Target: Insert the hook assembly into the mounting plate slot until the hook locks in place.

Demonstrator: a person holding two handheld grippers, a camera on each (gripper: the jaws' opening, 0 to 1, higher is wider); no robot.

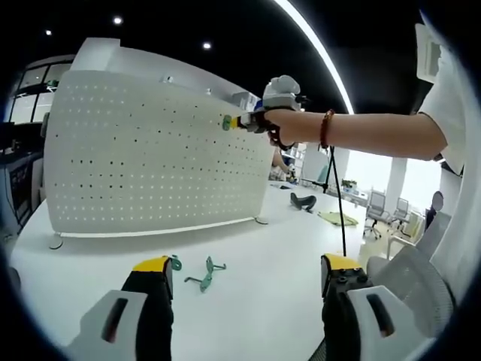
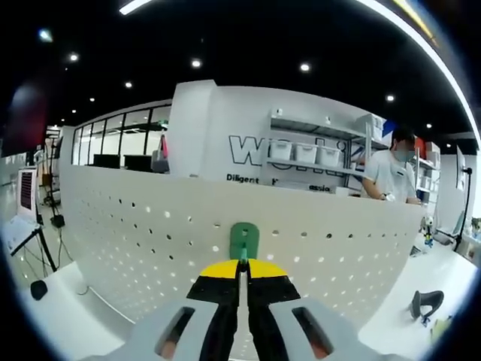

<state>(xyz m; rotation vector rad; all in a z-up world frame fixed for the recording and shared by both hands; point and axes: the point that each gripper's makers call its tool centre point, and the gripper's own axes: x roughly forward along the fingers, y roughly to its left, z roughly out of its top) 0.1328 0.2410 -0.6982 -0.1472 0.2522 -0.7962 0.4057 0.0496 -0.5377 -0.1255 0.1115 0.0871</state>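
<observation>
A white pegboard mounting plate (image 1: 150, 158) stands upright on the white table (image 1: 255, 248). In the left gripper view my right gripper (image 1: 239, 122) is held by a hand at the plate's upper right, shut on a green hook (image 1: 228, 122) whose tip is at the plate's face. In the right gripper view that hook (image 2: 244, 241) sticks up from the shut jaws of my right gripper (image 2: 242, 269), close in front of the plate (image 2: 135, 226). My left gripper (image 1: 248, 265) hovers open low over the table. Two more green hooks (image 1: 207, 274) lie between its jaws, one (image 1: 175, 262) beside the left fingertip.
A black curved object (image 1: 303, 201) and a yellow-green item (image 1: 337, 218) lie on the table right of the plate, near a thin tripod pole (image 1: 340, 210). A person (image 2: 391, 177) stands behind the plate by shelves (image 2: 301, 150). Office chairs (image 1: 376, 207) stand beyond the table's right edge.
</observation>
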